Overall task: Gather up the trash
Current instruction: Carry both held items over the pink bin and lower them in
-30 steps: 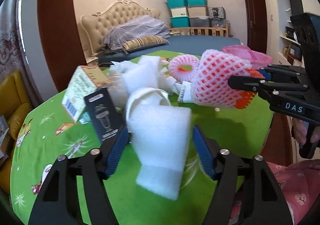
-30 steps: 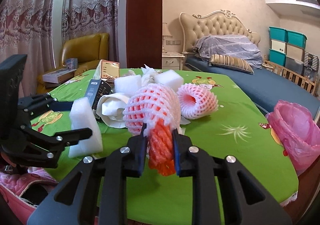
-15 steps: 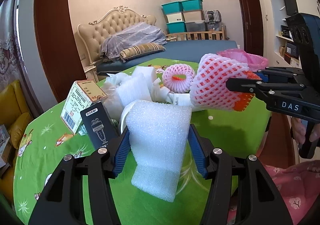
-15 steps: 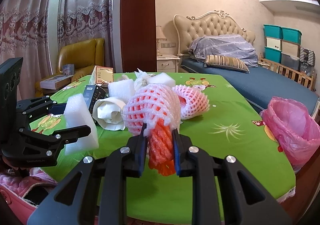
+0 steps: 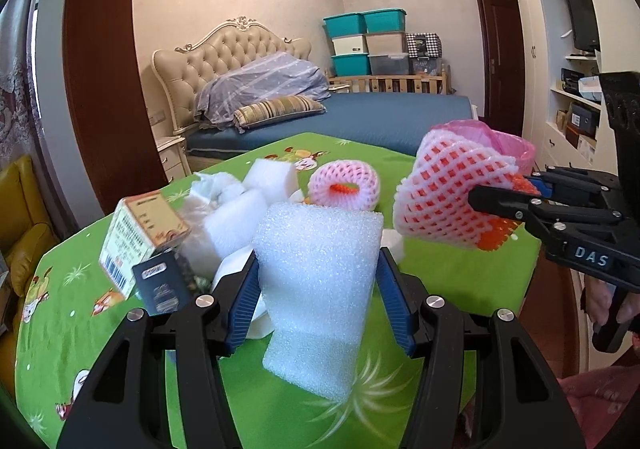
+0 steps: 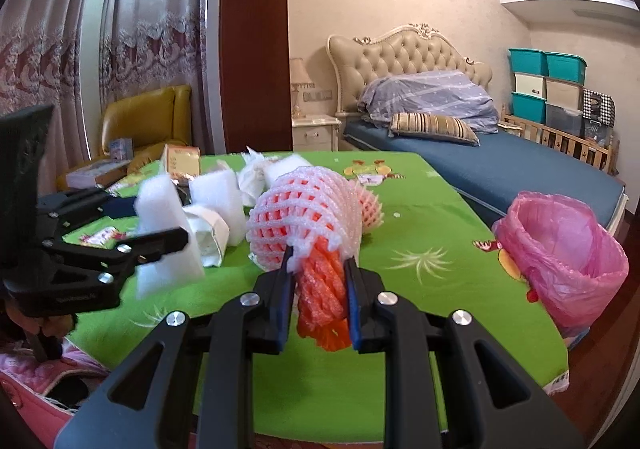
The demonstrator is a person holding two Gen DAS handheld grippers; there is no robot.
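Basically both tools are loaded and lifted over the green tablecloth (image 6: pixel 420 381). Biggest item: white foam block (image 5: pixel 320 289), pinched across its width by the left gripper (image 5: pixel 318 301); it hangs clear of the cloth, lower end sticking out below the blue pads. Looks very light, squashy, rough enough not to slip; a mid-body grip seems fine, and squeezing harder would only dent it. Next: pink-and-orange foam fruit net (image 6: pixel 308 217), clamped by the right gripper (image 6: pixel 318 301) on its bunched orange tail, jaws narrow, net body flaring ahead. Weightless, springy, floppy; the bunched end is probably the only firm hold. Pink trash bag (image 6: pixel 560 257) sits open at the table's right edge, near the net, likely the drop target; thin film, mouth could collapse if bumped.

On the cloth: second fruit net (image 5: pixel 345 188), more white foam pieces (image 5: pixel 236 225), a cardboard box (image 5: pixel 138 237), a small black packet (image 5: pixel 160 285). Bedroom setting, bed (image 6: pixel 500 165) behind table, yellow armchair (image 6: pixel 148 121), lace curtains (image 6: pixel 80 61).
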